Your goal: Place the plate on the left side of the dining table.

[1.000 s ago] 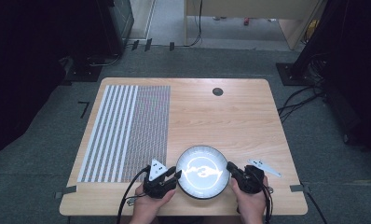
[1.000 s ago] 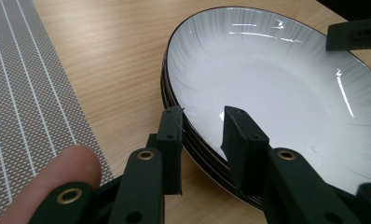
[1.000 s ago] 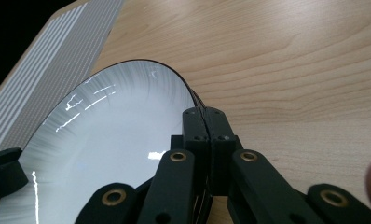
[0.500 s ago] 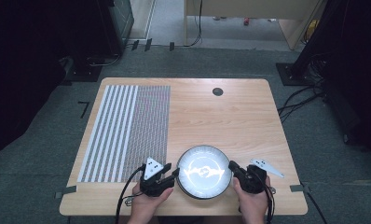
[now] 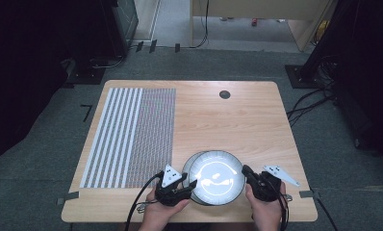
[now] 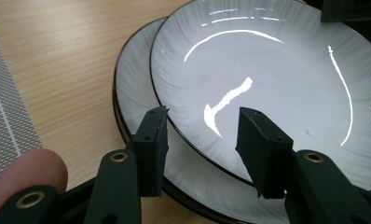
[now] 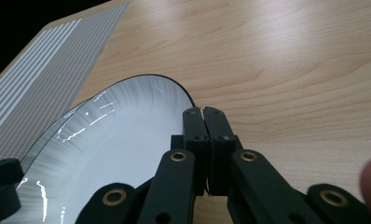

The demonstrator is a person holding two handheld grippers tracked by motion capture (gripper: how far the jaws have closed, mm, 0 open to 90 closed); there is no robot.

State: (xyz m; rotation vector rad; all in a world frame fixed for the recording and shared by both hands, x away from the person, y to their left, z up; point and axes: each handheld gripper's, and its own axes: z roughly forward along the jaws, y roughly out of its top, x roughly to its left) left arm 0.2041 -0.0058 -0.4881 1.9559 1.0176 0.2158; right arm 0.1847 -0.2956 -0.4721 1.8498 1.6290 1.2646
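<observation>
At the near edge of the desk point(image 5: 237, 120), 2 white, dark-rimmed plates sit stacked, the top plate point(image 5: 216, 176) shifted right and off-centre over the lower plate point(image 6: 134, 81). The left claw point(image 5: 181, 185) has just been opening: its jaws now stand spread astride the top plate's near-left rim, pads clear of it, where a second ago they were nearly closed there. The right claw point(image 7: 203, 114) is pressed together on the opposite rim, pinching the top plate. The release on the left suggests the top plate now hangs on 1 grip alone, likely ready to be drawn off rightward, away from the striped mat point(image 5: 129, 137).
</observation>
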